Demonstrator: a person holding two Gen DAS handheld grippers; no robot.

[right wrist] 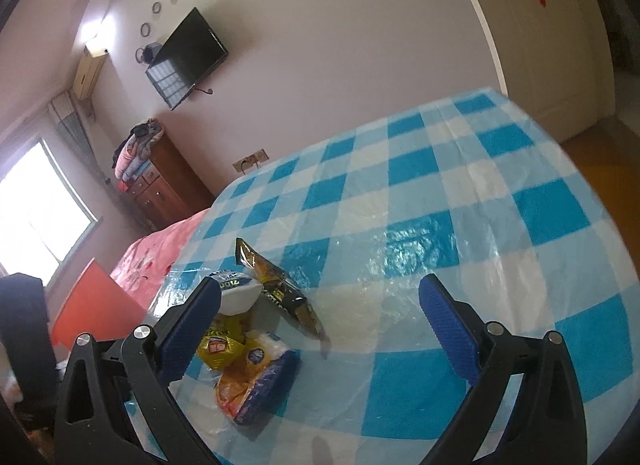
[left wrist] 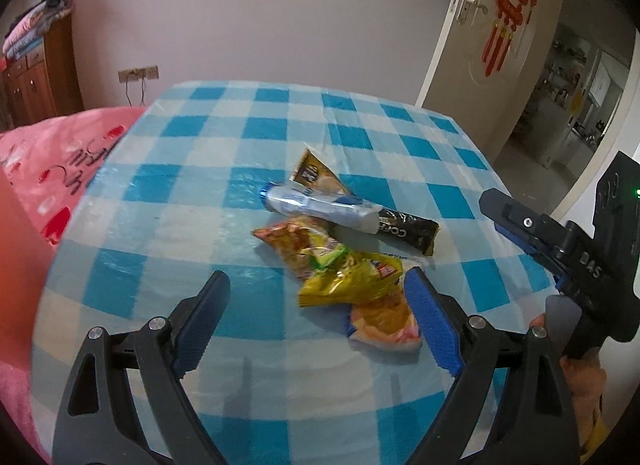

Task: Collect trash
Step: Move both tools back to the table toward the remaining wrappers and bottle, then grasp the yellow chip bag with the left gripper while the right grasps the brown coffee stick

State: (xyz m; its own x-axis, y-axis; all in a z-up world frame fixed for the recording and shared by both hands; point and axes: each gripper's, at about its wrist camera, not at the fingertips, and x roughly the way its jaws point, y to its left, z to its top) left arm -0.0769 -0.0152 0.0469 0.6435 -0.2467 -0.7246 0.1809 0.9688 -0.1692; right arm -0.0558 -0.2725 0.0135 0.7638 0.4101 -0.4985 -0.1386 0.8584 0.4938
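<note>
Right, both my grippers gape wide, gripping nothing.
Blue-checked table (left wrist: 224, 153) (plastic-covered), bedroom with wall TV (right wrist: 188, 57); black sachet (left wrist: 404, 229) reads "COFFEE", partly.

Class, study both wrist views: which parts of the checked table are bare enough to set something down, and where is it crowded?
Bare: the table beyond the black coffee sachet to its far edge, and the side toward the pink bedding. Crowded: the middle, where the white tube, sachet and yellow wrappers overlap.
</note>
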